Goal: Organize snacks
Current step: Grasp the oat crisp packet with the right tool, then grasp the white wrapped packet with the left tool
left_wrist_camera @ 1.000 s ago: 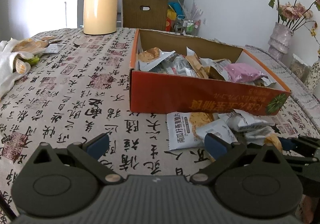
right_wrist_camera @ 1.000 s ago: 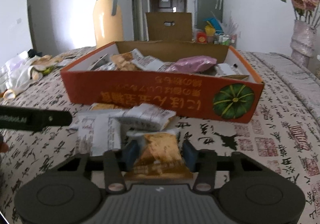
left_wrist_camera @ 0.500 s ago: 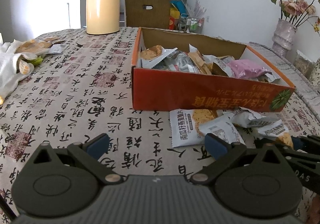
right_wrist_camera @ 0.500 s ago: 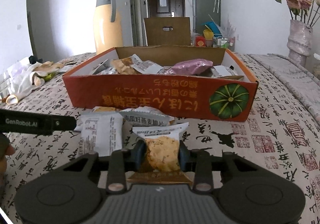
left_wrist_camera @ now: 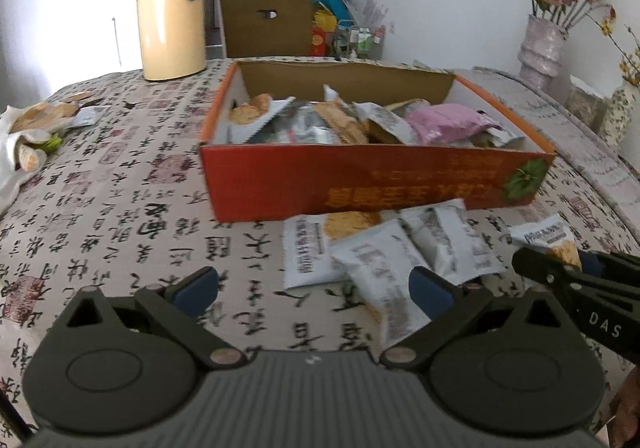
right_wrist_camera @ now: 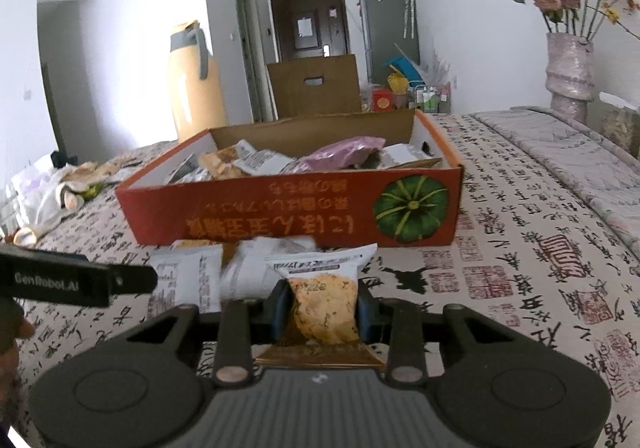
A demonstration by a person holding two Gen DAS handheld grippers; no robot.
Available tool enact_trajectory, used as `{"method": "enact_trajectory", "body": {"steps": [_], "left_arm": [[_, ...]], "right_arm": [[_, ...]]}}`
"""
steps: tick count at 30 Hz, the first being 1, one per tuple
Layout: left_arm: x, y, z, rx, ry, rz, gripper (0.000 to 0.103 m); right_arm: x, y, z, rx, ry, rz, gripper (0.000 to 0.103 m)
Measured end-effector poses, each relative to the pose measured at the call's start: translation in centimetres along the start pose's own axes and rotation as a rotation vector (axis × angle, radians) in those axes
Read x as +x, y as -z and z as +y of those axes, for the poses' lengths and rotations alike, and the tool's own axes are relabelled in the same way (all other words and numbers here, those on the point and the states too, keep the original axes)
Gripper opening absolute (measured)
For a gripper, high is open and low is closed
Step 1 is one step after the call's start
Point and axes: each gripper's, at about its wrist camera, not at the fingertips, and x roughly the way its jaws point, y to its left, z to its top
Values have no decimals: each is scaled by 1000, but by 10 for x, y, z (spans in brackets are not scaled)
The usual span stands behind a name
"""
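Note:
My right gripper [right_wrist_camera: 323,308] is shut on a cookie packet [right_wrist_camera: 320,268] with a white top, held just above the tablecloth in front of the orange snack box [right_wrist_camera: 280,216]. In the left wrist view the same packet [left_wrist_camera: 554,242] shows at the far right, in the right gripper's [left_wrist_camera: 568,264] black fingers. My left gripper [left_wrist_camera: 312,286] is open with nothing between its pads. Several loose white packets [left_wrist_camera: 380,260] lie just ahead of its right finger. The box [left_wrist_camera: 360,184] holds many packets, one of them pink [left_wrist_camera: 448,122].
A yellow thermos jug [left_wrist_camera: 172,8] stands at the back left. A white cloth with scraps [left_wrist_camera: 28,132] lies at the left edge. A vase of flowers [left_wrist_camera: 544,44] and a folded quilt [right_wrist_camera: 560,156] sit on the right. A brown carton [left_wrist_camera: 264,24] stands behind the table.
The right gripper's jaws closed on the cookie packet and lifted it a little off the pile. The left gripper drifted right, still open.

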Motion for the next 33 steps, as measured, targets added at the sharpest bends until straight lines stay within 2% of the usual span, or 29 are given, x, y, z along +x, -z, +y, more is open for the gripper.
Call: {"method": "enact_trajectory", "body": {"steps": [13, 21, 23, 24, 26, 28, 33], "left_arm": [[27, -5, -48, 44, -98, 101, 103], [35, -10, -68, 60, -153, 114, 103], [37, -11, -70, 56, -156, 123, 98], [38, -11, -71, 55, -155, 130, 92], [39, -11, -71, 44, -154, 131, 89], [38, -11, -71, 37, -155, 128, 79], [34, -10, -72, 41, -132, 116, 63]], "right_arm": [[-16, 6, -37, 93, 4, -67, 32], [-17, 10, -55, 136, -8, -83, 32], [-17, 11, -57, 140, -12, -82, 32], [-16, 11, -58, 141, -14, -81, 32], [-16, 13, -59, 143, -19, -80, 32], [-14, 13, -59, 145, -24, -78, 32], [-12, 14, -61, 151, -29, -76, 32]]}}
